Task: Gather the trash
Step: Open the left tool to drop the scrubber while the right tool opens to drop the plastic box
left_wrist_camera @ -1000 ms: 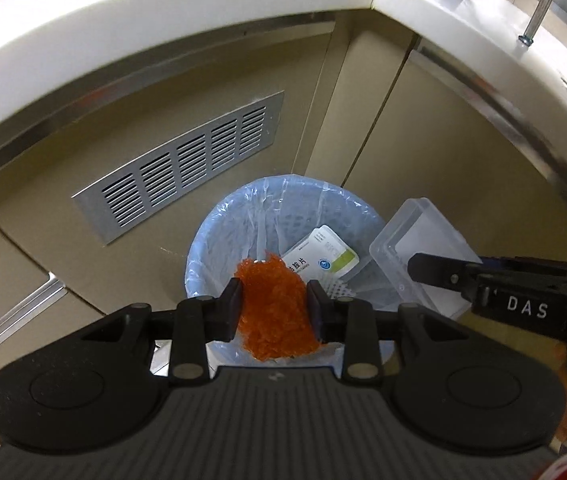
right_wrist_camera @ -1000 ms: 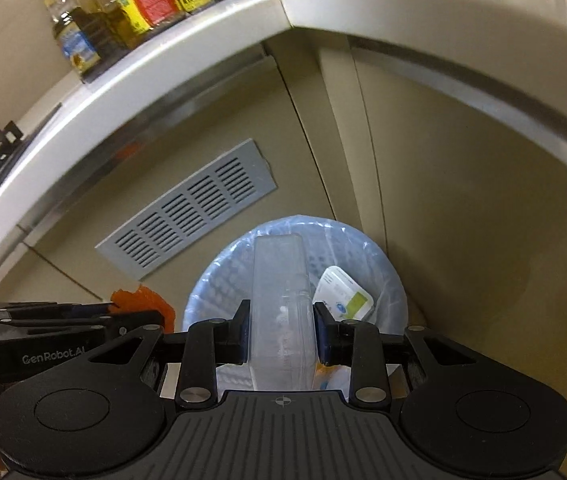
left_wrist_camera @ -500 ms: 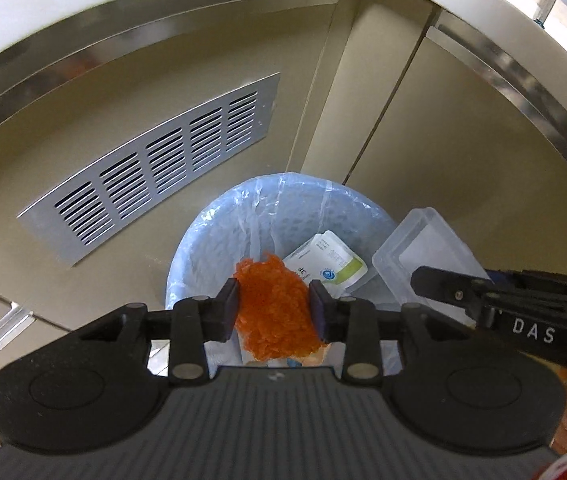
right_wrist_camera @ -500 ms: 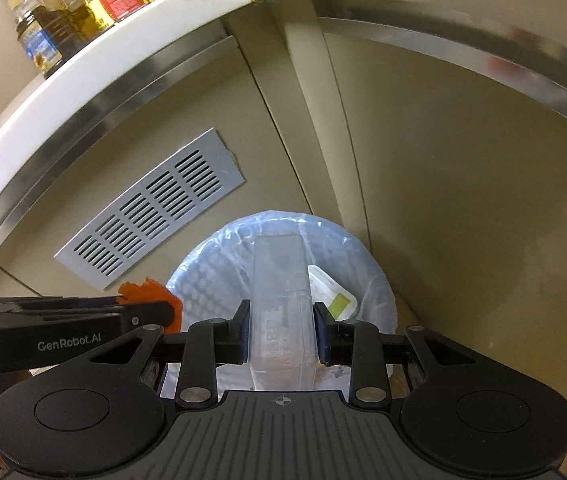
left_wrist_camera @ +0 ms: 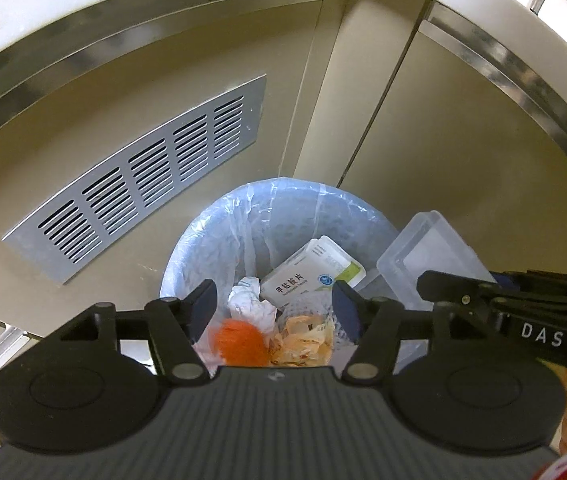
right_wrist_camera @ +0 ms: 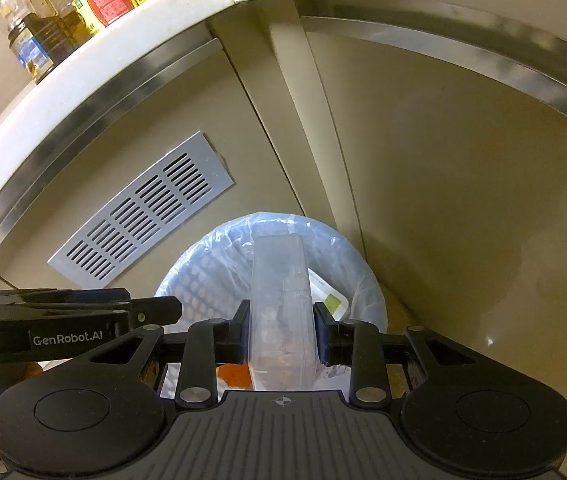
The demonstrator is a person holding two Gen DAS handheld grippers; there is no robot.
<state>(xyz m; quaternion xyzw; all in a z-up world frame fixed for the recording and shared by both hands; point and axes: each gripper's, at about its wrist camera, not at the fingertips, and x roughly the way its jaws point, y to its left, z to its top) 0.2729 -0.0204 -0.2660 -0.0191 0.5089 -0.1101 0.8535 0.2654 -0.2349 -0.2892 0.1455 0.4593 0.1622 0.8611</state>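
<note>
The left gripper (left_wrist_camera: 274, 304) hangs over the bin with its jaws spread; they have just been opening, and nothing sits between them. Straight below it, in the bin, lies the orange mesh wad (left_wrist_camera: 241, 342), fuzzy and rounded, touching crumpled white paper (left_wrist_camera: 252, 306) and a crinkled clear wrapper (left_wrist_camera: 303, 340). Just beyond those rests a flat white medicine box (left_wrist_camera: 313, 274) with a green corner. The right gripper (right_wrist_camera: 282, 334), to its right, is clamped on a clear plastic box (right_wrist_camera: 281, 300), rectangular and smooth, held above the bin's mouth. The bin (left_wrist_camera: 203, 236) is round, latticed, lined with a thin bluish bag. It stands in a tight corner of beige cabinet panels, a slatted metal vent (left_wrist_camera: 143, 172) off to the left. Farther up runs the white bench (right_wrist_camera: 95, 60) edge, bearing bottles (right_wrist_camera: 63, 4).
</note>
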